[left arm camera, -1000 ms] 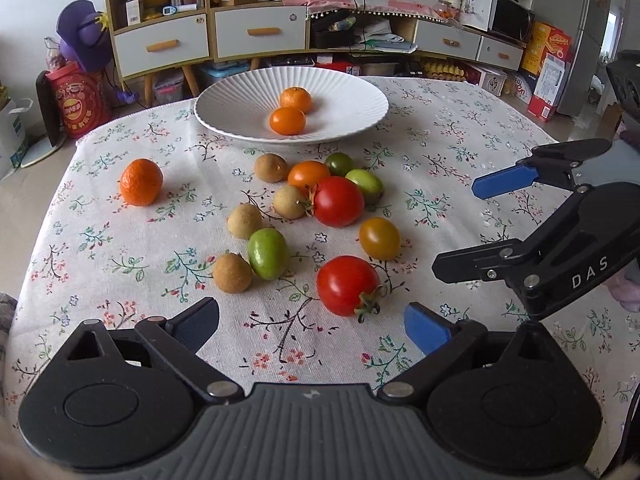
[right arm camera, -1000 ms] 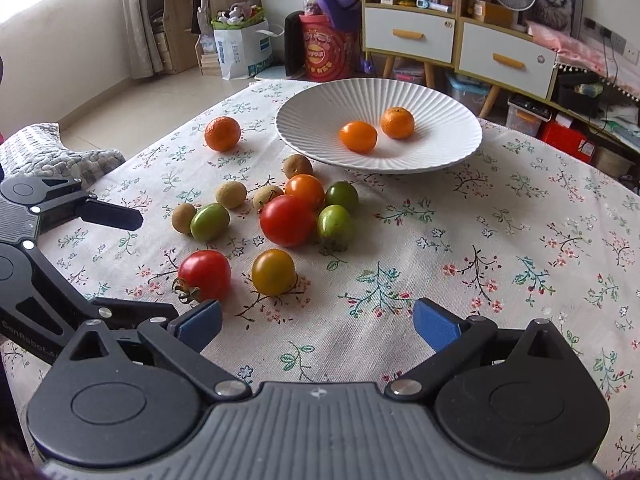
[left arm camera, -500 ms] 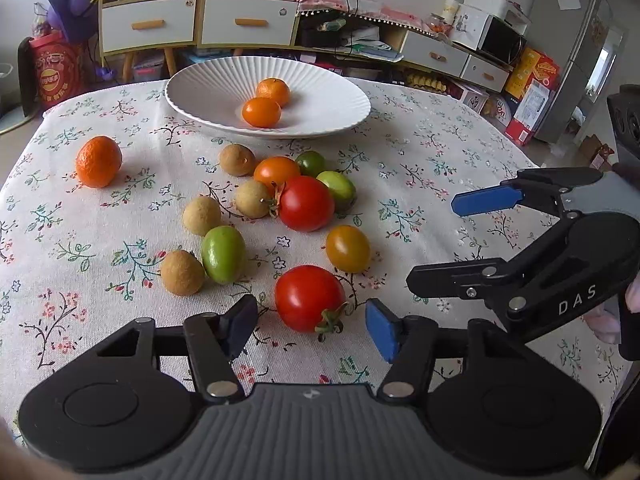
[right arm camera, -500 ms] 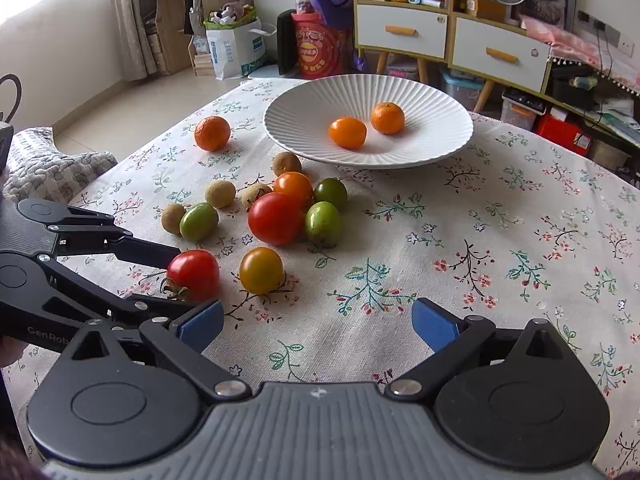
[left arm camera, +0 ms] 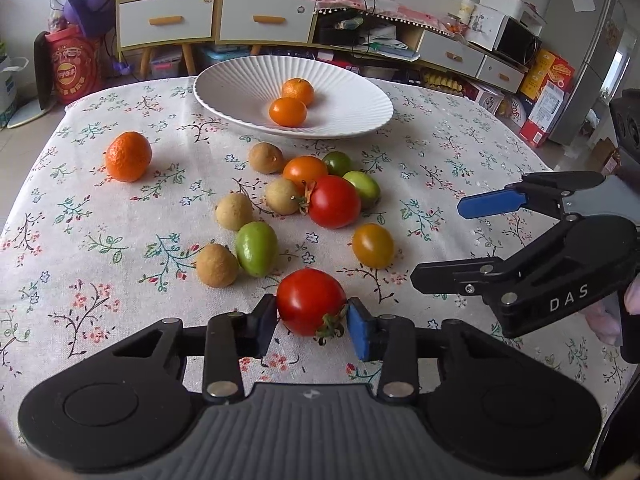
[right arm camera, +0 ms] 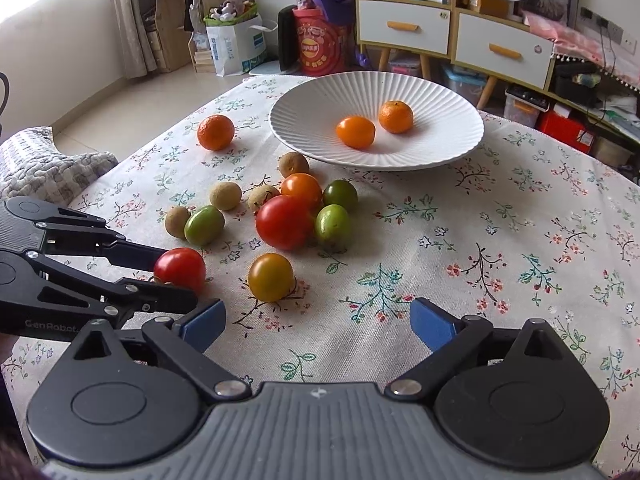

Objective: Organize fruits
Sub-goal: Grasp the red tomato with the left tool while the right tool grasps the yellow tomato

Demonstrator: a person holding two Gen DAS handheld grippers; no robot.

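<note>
My left gripper (left arm camera: 312,320) is shut on a red tomato (left arm camera: 310,300) that rests on the flowered tablecloth; the same tomato (right arm camera: 180,268) shows between its fingers in the right wrist view. My right gripper (right arm camera: 318,320) is open and empty above the cloth, right of the tomato. A white ribbed plate (left arm camera: 240,88) at the back holds two oranges (left arm camera: 288,111). Between plate and grippers lie a bigger red tomato (left arm camera: 334,201), a yellow tomato (left arm camera: 373,245), green fruits (left arm camera: 256,248), brown longans (left arm camera: 216,265) and an orange tomato (left arm camera: 305,171).
A loose mandarin (left arm camera: 128,156) lies alone at the left of the table. The table edge drops off at the left to the floor (right arm camera: 120,100). Cabinets with drawers (left arm camera: 216,20) stand behind the table.
My left gripper moved forward and closed its fingers onto the near red tomato. My right gripper stayed open and shifted only slightly.
</note>
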